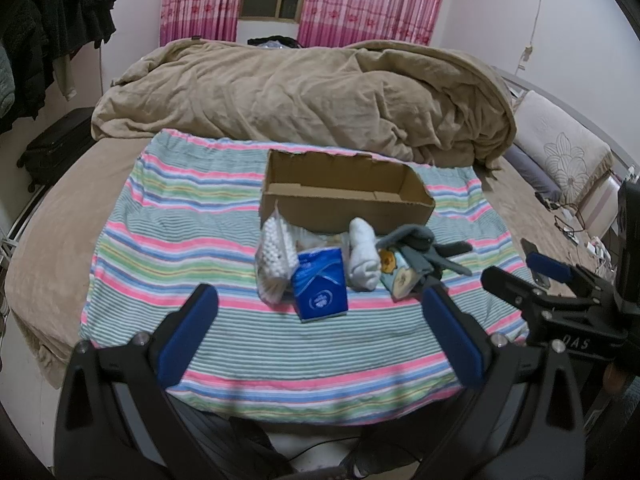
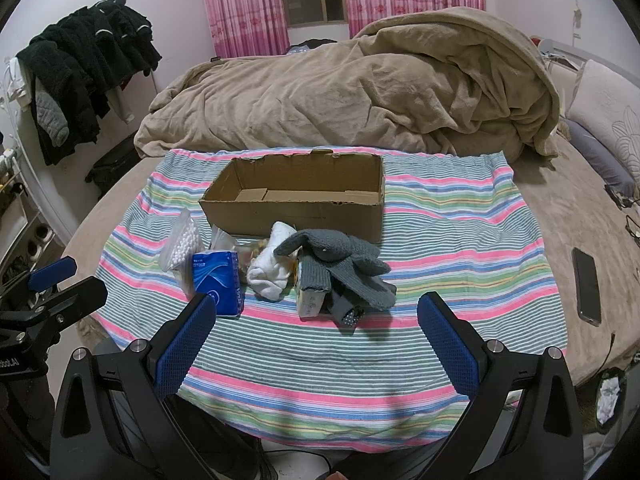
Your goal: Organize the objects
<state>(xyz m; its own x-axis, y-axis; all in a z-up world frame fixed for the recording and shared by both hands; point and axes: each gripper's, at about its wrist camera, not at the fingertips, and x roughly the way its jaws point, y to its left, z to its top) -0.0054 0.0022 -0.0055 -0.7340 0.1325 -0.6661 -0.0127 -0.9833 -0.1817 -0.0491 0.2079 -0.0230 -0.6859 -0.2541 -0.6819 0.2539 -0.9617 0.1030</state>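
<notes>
- Your left gripper (image 1: pixel 320 336) is spread wide and carries nothing; it hangs over the near edge of the striped cloth (image 1: pixel 280 364) on the bed.
- Your right gripper (image 2: pixel 316 340) is likewise spread and bare, beside the left one.
- The pile lies at 12 o'clock from both grippers, clear of the fingers. In the left view the blue tissue pack (image 1: pixel 320 284) is nearest, just past the fingertips, so your left gripper looks better placed for it.
- That pack stands tilted, its long axis running roughly 12 to 6 o'clock; it looks soft and crushable.
- At its 9 o'clock leans a clear bag of cotton swabs (image 1: pixel 274 260); at 2 o'clock sit rolled white socks (image 1: pixel 362 260), then grey gloves (image 2: pixel 340 264) draped over a small printed pack (image 1: pixel 400 280).
- Behind the pile, touching or nearly so, the open cardboard box (image 1: pixel 344 196) lies with its long axis 9 to 3 o'clock, apparently holding nothing.
</notes>
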